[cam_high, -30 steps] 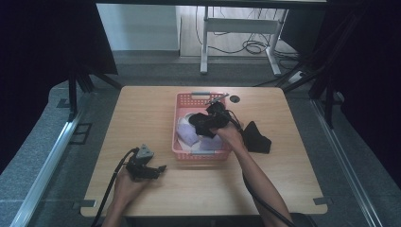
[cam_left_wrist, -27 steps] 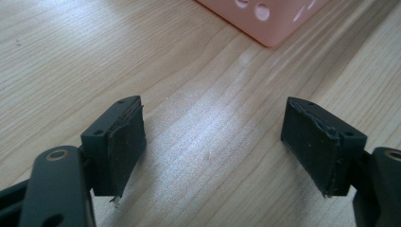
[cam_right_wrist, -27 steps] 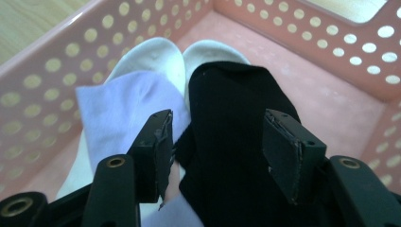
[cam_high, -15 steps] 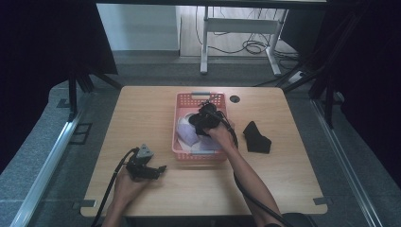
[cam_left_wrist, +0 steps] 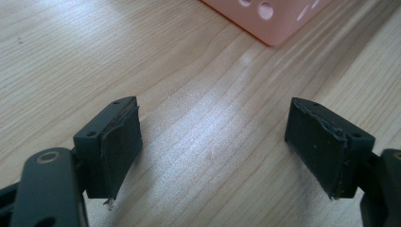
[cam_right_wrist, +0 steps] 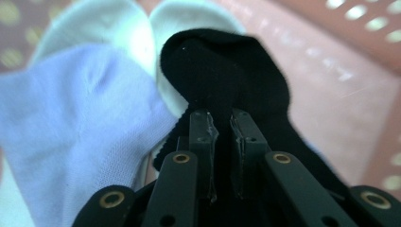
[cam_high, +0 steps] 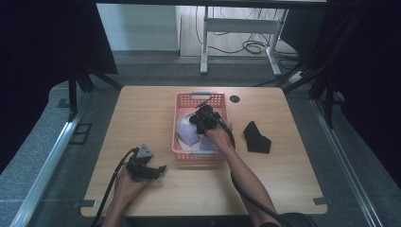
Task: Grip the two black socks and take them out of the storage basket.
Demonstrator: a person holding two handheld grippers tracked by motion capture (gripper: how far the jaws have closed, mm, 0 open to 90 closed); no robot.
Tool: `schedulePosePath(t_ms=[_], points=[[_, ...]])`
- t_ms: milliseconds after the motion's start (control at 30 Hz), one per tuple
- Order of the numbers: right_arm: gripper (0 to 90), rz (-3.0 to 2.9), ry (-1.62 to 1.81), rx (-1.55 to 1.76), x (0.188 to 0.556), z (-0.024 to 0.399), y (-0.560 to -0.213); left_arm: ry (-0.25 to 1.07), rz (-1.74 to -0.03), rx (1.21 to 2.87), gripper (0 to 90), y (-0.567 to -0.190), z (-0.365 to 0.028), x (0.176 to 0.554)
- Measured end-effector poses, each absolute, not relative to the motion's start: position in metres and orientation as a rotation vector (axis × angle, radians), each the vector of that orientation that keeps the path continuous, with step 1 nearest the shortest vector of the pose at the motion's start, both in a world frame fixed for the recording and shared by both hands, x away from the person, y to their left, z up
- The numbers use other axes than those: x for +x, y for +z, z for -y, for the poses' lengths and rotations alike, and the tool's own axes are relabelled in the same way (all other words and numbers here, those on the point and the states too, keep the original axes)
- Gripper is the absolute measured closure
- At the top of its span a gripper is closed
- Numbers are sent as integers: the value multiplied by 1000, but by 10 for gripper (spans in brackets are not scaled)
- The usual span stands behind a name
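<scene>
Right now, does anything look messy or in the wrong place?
One black sock lies alone on the table, outside the pink basket. Its likely twin is in the basket with the pale socks, pinched by the right gripper.

Pale wooden rectangular table (cam_high: 142,113) with rounded corners and a small round black cable hole (cam_high: 235,99) near its far edge, beyond and to the right of the fingers. Grey speckled carpet floor (cam_high: 42,175) all around, darker grey farther back. Black curtains (cam_high: 47,42) hanging at the left and at the right (cam_high: 373,71), well apart from the fingers. White wall panel (cam_high: 142,26) beyond the table's far side. White metal desk frame (cam_high: 239,28) standing farther back on a lighter wooden floor, with loose black cables (cam_high: 250,47) lying beneath. Silver metal rail (cam_high: 52,156) running along the floor at the left. Soft, even daylight on the tabletop, with a faint sheen.
</scene>
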State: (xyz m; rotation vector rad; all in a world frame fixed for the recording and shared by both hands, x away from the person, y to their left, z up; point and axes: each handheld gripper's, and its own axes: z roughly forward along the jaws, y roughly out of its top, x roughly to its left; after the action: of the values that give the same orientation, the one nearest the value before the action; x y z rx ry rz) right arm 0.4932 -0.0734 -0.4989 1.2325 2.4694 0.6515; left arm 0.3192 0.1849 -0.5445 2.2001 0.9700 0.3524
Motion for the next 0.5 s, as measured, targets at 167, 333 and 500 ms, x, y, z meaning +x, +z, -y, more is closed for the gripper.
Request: schedulePosePath(t_ms=[167, 333, 500], points=[[806, -2446, 755, 1234, 491, 83, -479, 354, -969, 2201, 192, -544, -185, 319], [805, -2438, 842, 1213, 486, 86, -461, 355, -968, 2202, 192, -544, -185, 319], [803, -2439, 903, 1171, 480, 85, -445, 355, -967, 2202, 192, -545, -185, 319]])
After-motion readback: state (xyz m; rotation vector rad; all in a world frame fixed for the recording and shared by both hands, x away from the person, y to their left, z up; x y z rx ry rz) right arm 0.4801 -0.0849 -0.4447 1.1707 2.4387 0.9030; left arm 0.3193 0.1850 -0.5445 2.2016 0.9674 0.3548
